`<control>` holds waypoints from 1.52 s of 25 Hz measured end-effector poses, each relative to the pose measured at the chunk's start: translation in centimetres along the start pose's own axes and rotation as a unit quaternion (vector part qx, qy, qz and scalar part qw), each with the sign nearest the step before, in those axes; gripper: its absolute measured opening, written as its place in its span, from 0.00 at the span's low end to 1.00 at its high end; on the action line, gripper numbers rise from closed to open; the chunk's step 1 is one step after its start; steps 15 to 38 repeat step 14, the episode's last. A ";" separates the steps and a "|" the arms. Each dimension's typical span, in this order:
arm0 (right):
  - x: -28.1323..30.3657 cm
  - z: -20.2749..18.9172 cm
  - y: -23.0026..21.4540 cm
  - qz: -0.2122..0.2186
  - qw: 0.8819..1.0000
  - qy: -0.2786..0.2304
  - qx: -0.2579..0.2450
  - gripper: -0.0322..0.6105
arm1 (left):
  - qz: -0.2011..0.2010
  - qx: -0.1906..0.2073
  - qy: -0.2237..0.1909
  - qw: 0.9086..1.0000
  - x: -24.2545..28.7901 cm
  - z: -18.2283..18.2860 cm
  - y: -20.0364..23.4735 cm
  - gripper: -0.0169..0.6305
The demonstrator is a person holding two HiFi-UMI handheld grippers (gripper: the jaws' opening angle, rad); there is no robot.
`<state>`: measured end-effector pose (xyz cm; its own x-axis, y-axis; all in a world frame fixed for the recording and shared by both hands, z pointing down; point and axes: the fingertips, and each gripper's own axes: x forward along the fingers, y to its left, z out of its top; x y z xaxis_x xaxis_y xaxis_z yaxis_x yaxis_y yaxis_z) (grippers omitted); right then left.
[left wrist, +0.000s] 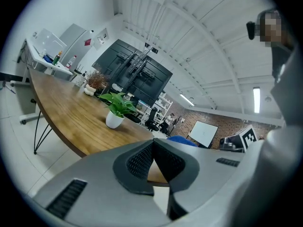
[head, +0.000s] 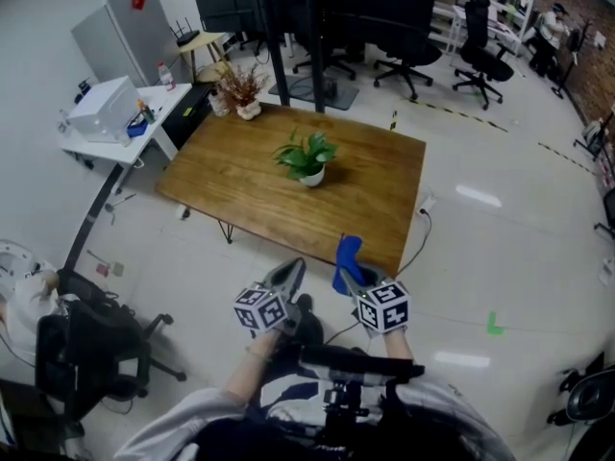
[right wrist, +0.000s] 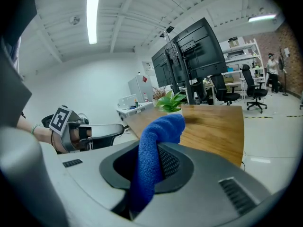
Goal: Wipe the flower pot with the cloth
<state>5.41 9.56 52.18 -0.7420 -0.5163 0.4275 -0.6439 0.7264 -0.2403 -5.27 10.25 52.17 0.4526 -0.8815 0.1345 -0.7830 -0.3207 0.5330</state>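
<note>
Where it stands near the middle of the wooden table (head: 240, 185), the flower pot (head: 311, 177) is small, white and rounded, with broad green leaves above it, well apart from both grippers. The blue cloth (right wrist: 152, 161) is clamped between the jaws of the right gripper (right wrist: 150, 151), its top folded over. The left gripper (left wrist: 153, 143) has its jaws together on nothing. A pot of dried twigs (head: 242, 94) sits at the table's far corner, near a white desk (head: 159, 104). Only the gripper views show the ceiling lights (right wrist: 93, 18); the head view alone shows the whole tabletop.
</note>
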 end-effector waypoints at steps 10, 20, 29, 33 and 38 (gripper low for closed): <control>-0.5 0.1 0.7 0.004 1.000 -0.006 -0.003 0.16 | 0.006 0.001 -0.007 1.000 -0.9 0.3 -0.1 0.04; -0.9 0.5 0.3 0.001 1.000 -0.005 -0.006 0.16 | 0.007 -0.002 -0.006 1.000 -0.7 0.3 -0.4 0.04; -0.9 0.5 0.3 0.001 1.000 -0.005 -0.006 0.16 | 0.007 -0.002 -0.006 1.000 -0.7 0.3 -0.4 0.04; -0.9 0.5 0.3 0.001 1.000 -0.005 -0.006 0.16 | 0.007 -0.002 -0.006 1.000 -0.7 0.3 -0.4 0.04; -0.9 0.5 0.3 0.001 1.000 -0.005 -0.006 0.16 | 0.007 -0.002 -0.006 1.000 -0.7 0.3 -0.4 0.04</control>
